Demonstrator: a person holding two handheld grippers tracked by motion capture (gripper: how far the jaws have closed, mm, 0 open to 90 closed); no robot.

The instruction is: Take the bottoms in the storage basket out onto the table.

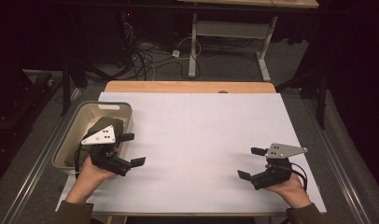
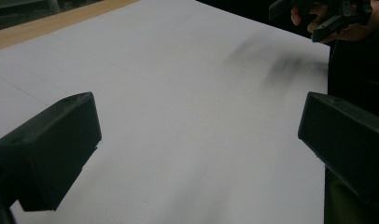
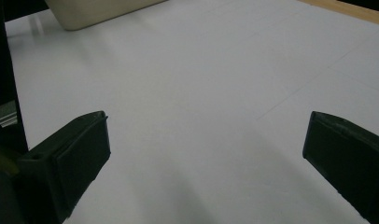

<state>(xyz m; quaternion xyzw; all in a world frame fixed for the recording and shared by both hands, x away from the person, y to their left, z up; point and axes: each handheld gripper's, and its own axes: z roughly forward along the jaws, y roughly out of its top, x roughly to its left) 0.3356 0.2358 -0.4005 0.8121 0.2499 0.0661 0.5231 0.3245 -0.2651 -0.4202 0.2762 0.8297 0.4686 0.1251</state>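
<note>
Bin: the beige plastic bin (image 1: 73, 132) is the thing nearest your left gripper – it sits at the left edge of the table, partly over the white sheet's border, with something dark and olive-coloured inside that you cannot make out. In the right gripper view its pale corner (image 3: 92, 11) shows at the far top left.
Left gripper: your black left gripper (image 1: 131, 149) hovers just beside the bin's right wall, its jaws spread wide with nothing between them; in its own view (image 2: 197, 140) the two black jaws frame bare white sheet.
Right gripper: your black right gripper (image 1: 251, 163) is well apart from the bin, over the right part of the sheet – jaws likewise wide apart and empty, as its own view (image 3: 206, 154) confirms. It also shows far off in the left gripper view (image 2: 327, 16).
Surface: a large white paper sheet (image 1: 197, 135) covers the wooden tabletop (image 1: 187, 87), whose bare strip runs along the far edge.
Hands: your left hand (image 1: 92, 171) and right hand (image 1: 290, 189) each hold a gripper from the near side.
</note>
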